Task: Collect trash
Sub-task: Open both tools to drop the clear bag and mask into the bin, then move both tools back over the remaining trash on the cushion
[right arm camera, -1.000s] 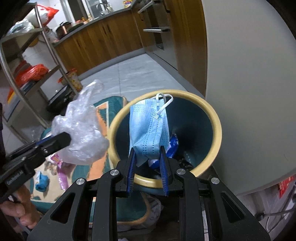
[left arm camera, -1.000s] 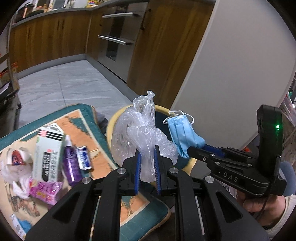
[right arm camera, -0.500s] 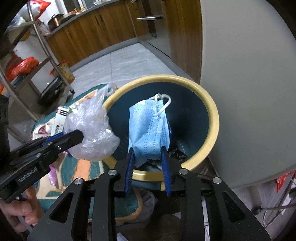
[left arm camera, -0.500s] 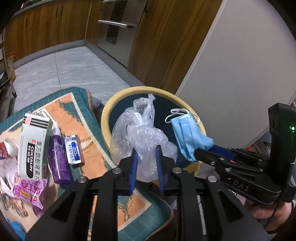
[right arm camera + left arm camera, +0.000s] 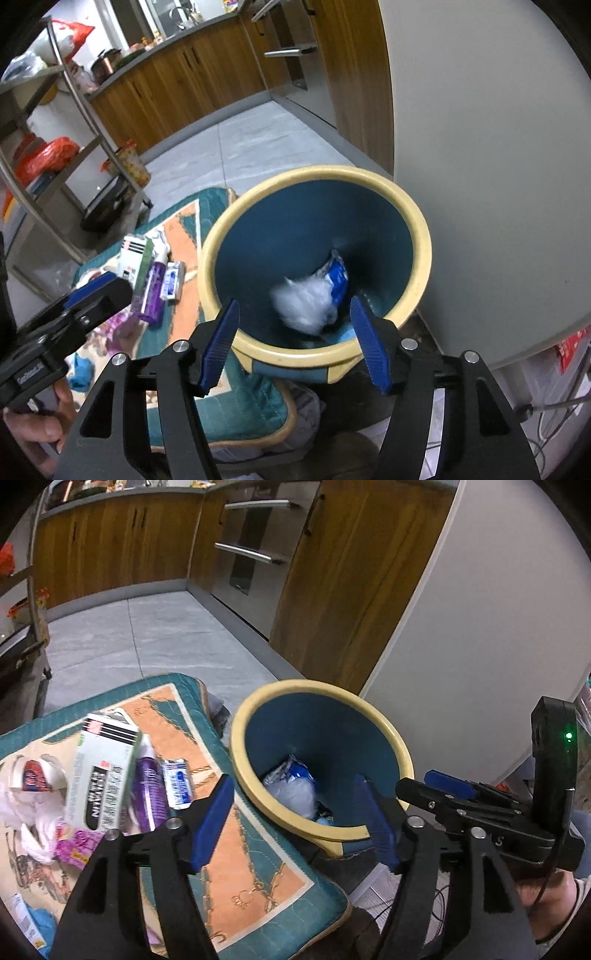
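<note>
Both hand-held grippers (image 5: 295, 821) (image 5: 295, 341) gape empty over the bin (image 5: 419, 229), jaws just opened.

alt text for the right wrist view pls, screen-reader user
The right gripper hangs open and empty over a blue bin with a yellow rim, where a blurred clear plastic bag lies on other trash. Its jaws have just been opening. The left gripper, also open, is at left above a patterned mat strewn with a purple bottle and packets.

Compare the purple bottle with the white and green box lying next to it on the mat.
The purple bottle is slim, round and glossy; the white and green box is broad, flat-sided and printed with black lettering. The bottle has a white cap; the box shows black stripes at its far end. Both lie flat, side by side.
</note>
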Tool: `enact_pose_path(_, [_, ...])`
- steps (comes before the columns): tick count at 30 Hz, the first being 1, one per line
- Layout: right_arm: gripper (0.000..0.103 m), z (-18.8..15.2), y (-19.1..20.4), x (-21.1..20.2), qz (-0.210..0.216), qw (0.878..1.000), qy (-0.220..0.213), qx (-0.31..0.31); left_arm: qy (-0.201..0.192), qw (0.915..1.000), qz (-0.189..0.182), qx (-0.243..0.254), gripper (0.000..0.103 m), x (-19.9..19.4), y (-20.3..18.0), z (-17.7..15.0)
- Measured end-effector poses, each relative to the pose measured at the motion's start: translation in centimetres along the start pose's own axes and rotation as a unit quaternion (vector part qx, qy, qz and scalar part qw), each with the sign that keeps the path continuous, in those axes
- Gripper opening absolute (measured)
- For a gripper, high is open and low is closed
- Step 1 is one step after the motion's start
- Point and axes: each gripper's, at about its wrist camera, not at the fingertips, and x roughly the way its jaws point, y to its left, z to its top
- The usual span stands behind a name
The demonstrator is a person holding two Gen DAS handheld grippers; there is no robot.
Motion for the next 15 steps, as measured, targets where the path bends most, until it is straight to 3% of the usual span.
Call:
enact_pose_path(4, [0.066,-0.1,0.3,-0.4,0.009,1.000,-0.009,-0.005,-0.020,0.9996,0.017,-0.008,0.081,-2.0,0.8,0.0])
enact_pose_path(6, [0.072,-0.1,0.6,-0.6,0.014,1.000,-0.014,-0.006,-0.026,0.9993,0.025,-0.011,0.085,-3.0,1.2,0.0])
enact_pose_path(7, [0.076,-0.1,0.6,-0.7,0.017,1.000,-0.016,-0.006,-0.029,0.9990,0.031,-0.015,0.086,-3.6,1.5,-0.1])
enact_pose_path(15, [0.081,-0.2,2.1,-0.8,0.035,0.999,-0.019,-0.018,-0.039,0.9966,0.065,-0.032,0.089,-7.1,3.8,-1.1])
